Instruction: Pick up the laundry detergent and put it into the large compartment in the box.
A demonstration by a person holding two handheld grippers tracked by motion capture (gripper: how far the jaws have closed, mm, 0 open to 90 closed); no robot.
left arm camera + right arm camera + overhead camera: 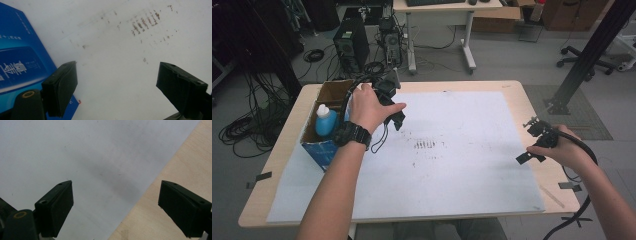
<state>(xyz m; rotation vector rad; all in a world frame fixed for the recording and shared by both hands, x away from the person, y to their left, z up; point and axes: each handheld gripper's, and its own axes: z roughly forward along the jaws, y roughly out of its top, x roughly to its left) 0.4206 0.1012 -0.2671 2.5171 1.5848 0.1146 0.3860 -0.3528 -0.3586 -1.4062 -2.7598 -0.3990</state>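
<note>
Left gripper (396, 119) hovers wide and empty beside the blue box (323, 150)
Bottle (325, 120) stands inside at nine o'clock; a careless jaw could snag the box wall and tip it

blue box (17, 62), white print, unreadable

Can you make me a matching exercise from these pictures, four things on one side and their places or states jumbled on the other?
Things:
1. blue bottle
2. left gripper
3. right gripper
4. blue box

Places or states:
A. open, above the white sheet's edge where bare wood begins
B. stands on the table's left side, top open
C. open, over the stained sheet beside the box
D. upright inside the box, white cap on top

Pairs: 1-D, 2-C, 3-A, 4-B
</note>
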